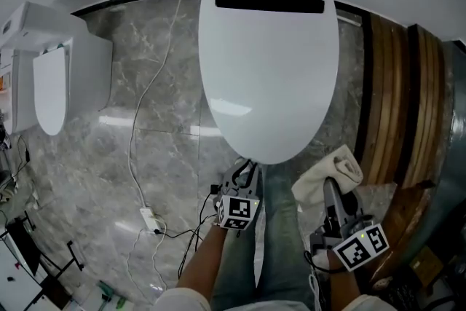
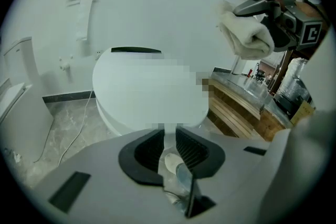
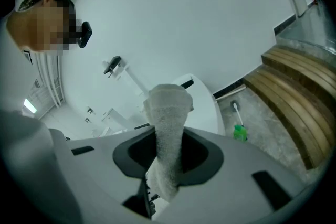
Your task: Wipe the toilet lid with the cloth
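A closed, glossy white oval toilet lid (image 1: 269,76) with a dark slot near its upper edge is seen in the upper centre of the head view, above a grey marbled floor (image 1: 145,113). The cream terry cloth (image 1: 336,170) is held off the lid, at the lower right of that frame just past the lid's lower edge. It is clamped in the right gripper (image 1: 331,189). In the right gripper view the cloth (image 3: 169,113) is seen pinched between the black pads and standing up out of them as a rolled bundle, with the lid (image 3: 205,105) behind it.

The left gripper (image 1: 246,170) is held at the lower centre, just below the lid's lower rim. In the left gripper view its jaws are drawn close together, with only a narrow slit left between the ribbed pads (image 2: 191,145) and nothing gripped.

A second white toilet (image 1: 51,76) is seen at the left edge. A thin white cable (image 1: 156,69) is trailed down the floor. Brown wooden slats (image 1: 397,98) are seen along the right edge.
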Tool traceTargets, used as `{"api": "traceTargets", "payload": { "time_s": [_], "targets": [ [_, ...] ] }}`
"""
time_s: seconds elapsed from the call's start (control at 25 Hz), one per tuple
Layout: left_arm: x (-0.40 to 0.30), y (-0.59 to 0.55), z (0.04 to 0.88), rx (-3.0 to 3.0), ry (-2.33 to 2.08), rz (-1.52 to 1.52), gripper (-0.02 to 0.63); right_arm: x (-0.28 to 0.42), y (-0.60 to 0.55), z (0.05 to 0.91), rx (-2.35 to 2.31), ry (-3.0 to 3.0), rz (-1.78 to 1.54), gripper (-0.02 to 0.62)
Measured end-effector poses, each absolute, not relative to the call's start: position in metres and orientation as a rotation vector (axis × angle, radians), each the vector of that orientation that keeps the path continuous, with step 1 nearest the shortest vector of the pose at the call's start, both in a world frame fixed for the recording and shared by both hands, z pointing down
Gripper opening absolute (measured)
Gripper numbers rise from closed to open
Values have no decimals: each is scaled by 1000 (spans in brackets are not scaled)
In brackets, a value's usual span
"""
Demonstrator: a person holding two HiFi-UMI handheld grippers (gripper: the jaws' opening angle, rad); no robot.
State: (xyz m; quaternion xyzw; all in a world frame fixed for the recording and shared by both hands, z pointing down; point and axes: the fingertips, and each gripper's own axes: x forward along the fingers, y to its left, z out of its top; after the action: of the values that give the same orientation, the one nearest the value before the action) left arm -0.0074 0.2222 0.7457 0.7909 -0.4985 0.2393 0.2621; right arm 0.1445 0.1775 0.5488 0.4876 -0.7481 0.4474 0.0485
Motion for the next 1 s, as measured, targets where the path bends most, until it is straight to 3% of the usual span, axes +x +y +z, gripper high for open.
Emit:
{"api": "traceTargets", "payload": {
  "time_s": [0.56,1.0],
  "targets": [
    [-14,219,740,2114,-1371,610,84,136,156,551,1448,-2292,1318,94],
    [-117,79,558,2122,-1711,272,84,30,57,537,1308,-2433,1179,94]
  ]
}}
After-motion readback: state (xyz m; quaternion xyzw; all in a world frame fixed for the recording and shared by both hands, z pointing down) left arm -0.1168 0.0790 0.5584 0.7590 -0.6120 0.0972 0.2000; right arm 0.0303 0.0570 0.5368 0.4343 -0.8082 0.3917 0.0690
